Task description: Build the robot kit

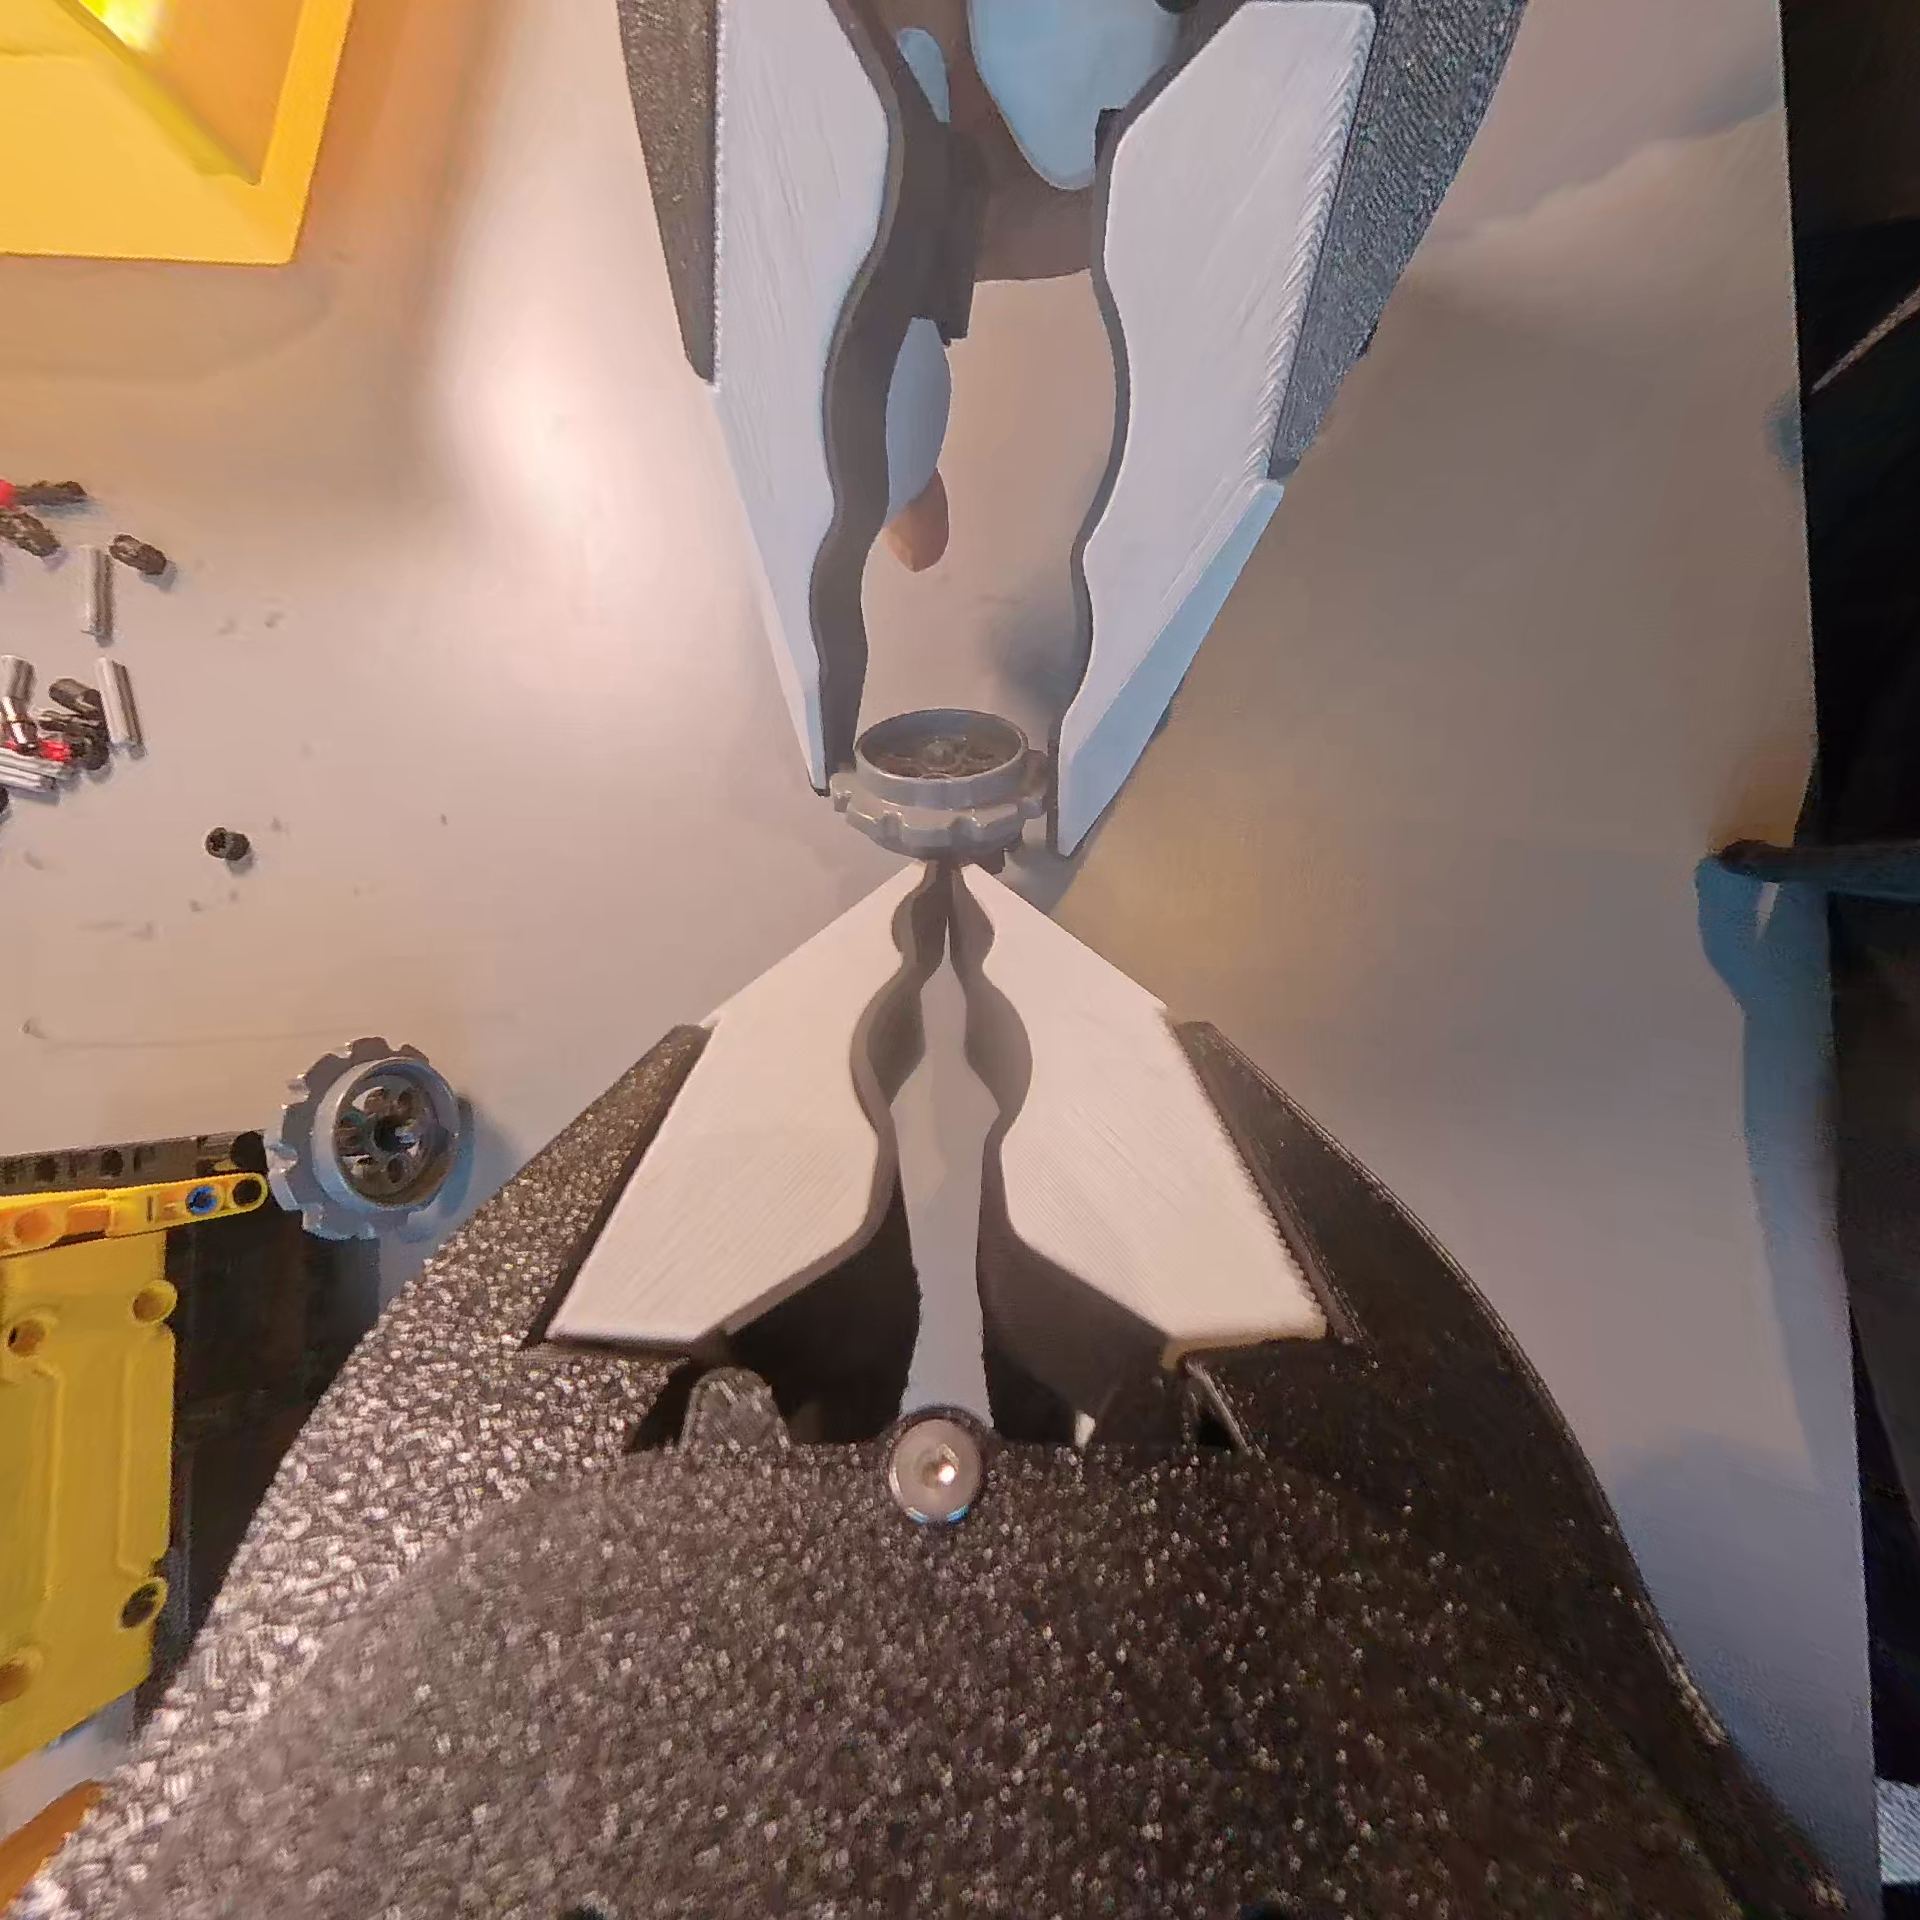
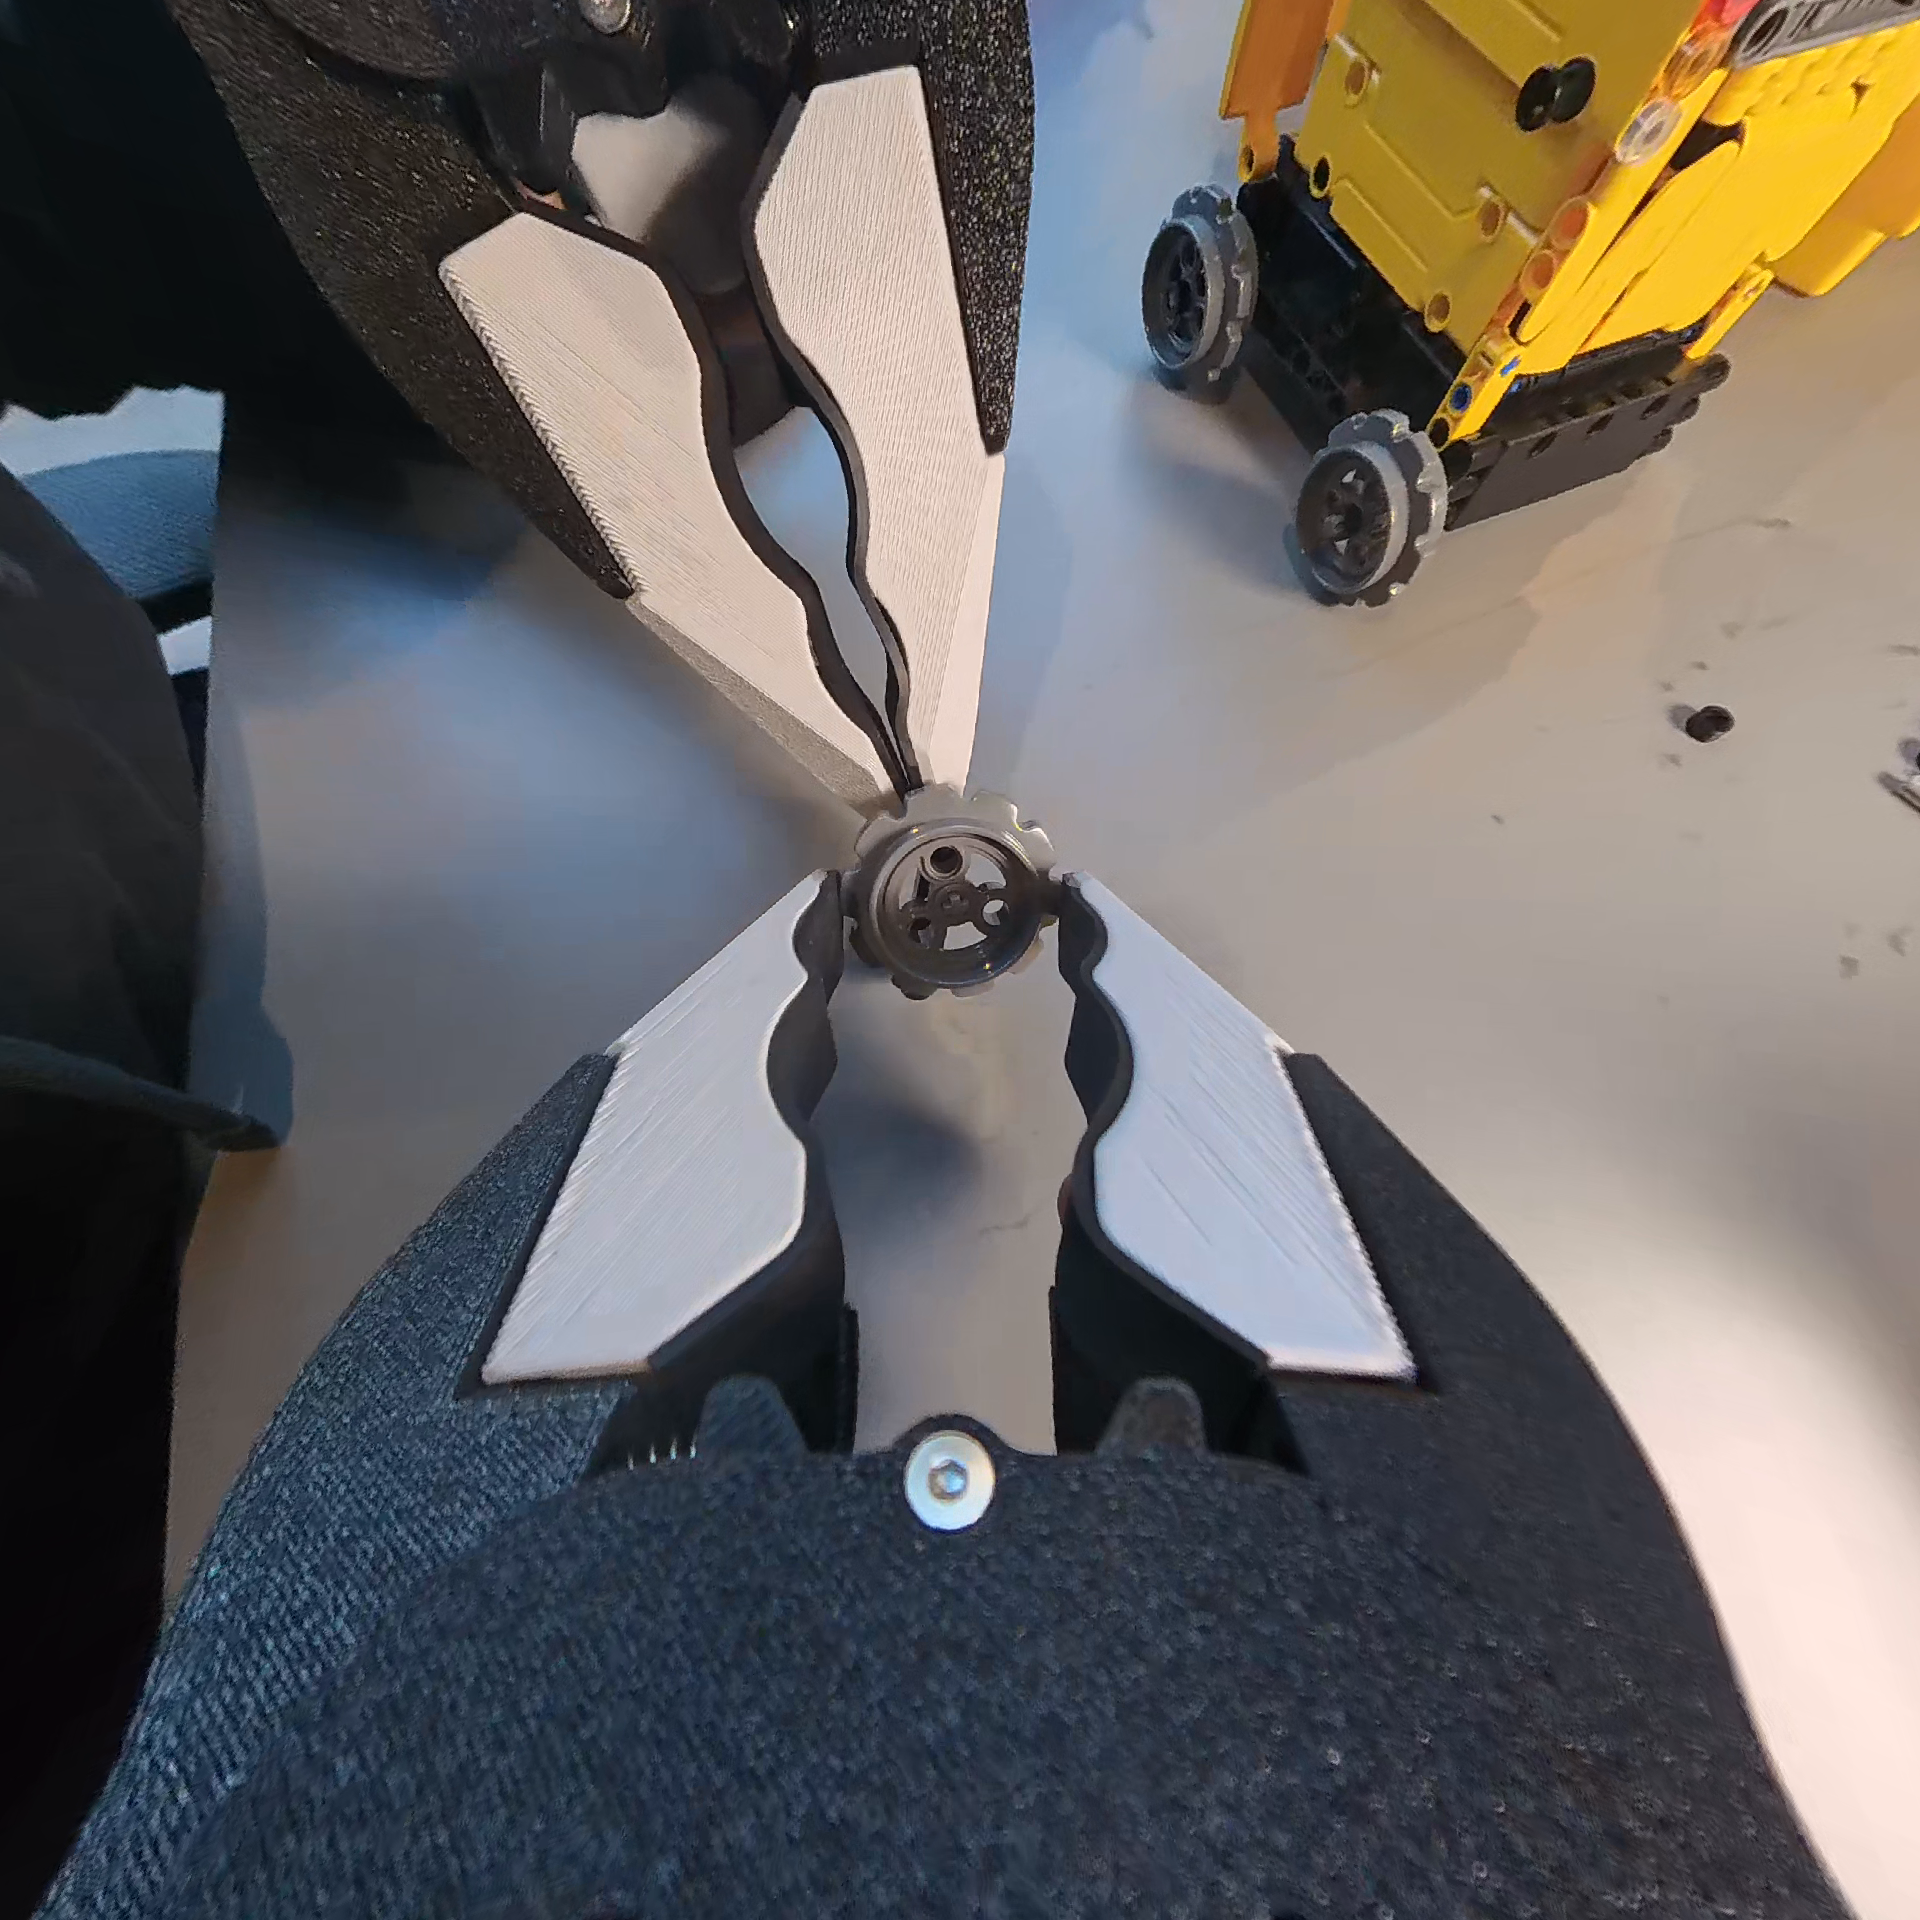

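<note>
Left gripper (image 1: pixel 948 883): fingers pressed together, tips meeting right at the toothed rim of the grey wheel; whether they actually pinch that rim, can't tell. In the right wrist view it comes in from 12 o'clock (image 2: pixel 914 781), tips at the wheel's top edge.
Right gripper (image 2: pixel 948 899): fingers pinching the grey wheel from both sides, one pad on each flank. In the left wrist view it enters from 12 o'clock (image 1: pixel 940 795), wheel sitting between its tips.
Grey wheel (image 2: pixel 951 904): small grey toothed rim with dark spoked hub, held above the table at frame centre, hub face open toward the right wrist camera. Left wrist view sees it edge-on from slightly above (image 1: pixel 940 784).
Table (image 2: pixel 1351 935): pale, smooth, a few dark scuff marks.
Yellow vehicle (image 2: pixel 1538 208): yellow-and-black brick-built model at 1-2 o'clock in right wrist view, well apart from the grippers; two more grey wheels mounted on its near side.
Mounted wheel (image 1: pixel 366 1138): at 8-9 o'clock in left wrist view, on the model's corner.
Loose pins (image 1: pixel 62 707): scatter of small black, grey and red pieces at 9 o'clock, left wrist view.
Single black pin (image 2: pixel 1707 721): lone, at 3 o'clock on the table.
Yellow tray (image 1: pixel 156 125): at 10-11 o'clock, left wrist view, partly cut off.
</note>
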